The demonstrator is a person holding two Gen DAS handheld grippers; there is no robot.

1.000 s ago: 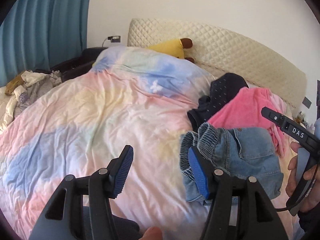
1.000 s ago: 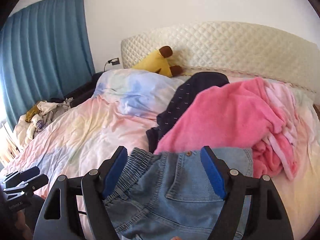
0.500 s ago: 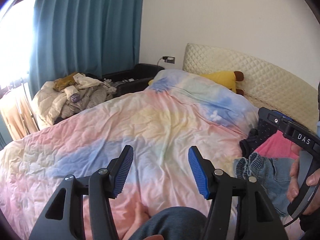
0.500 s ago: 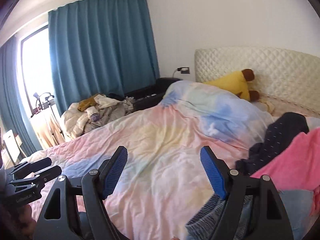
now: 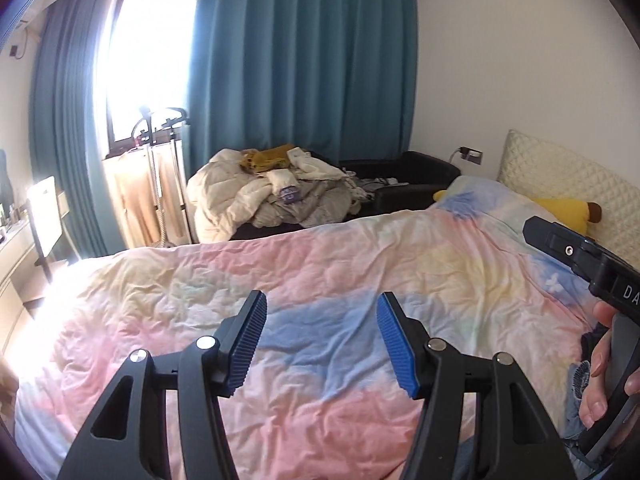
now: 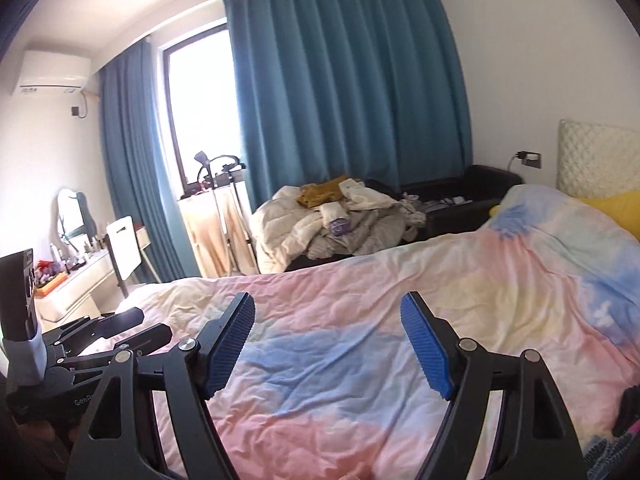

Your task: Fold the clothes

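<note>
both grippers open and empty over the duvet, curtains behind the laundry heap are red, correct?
Not quite: the curtains are teal blue, not red, as the right wrist view shows. The rest holds: the left gripper and right gripper are open and empty over the duvet, with the laundry heap in front of the curtains.

A lived-in home bedroom is shown — a bed with a pastel duvet point(image 5: 320, 280) fills the lower frame, a quilted headboard point(image 5: 568, 176) sits at right. Teal curtains point(image 6: 344, 92) and a wall air conditioner point(image 6: 52, 72) are seen above — a vanity point(image 6: 72, 280) at left.
</note>
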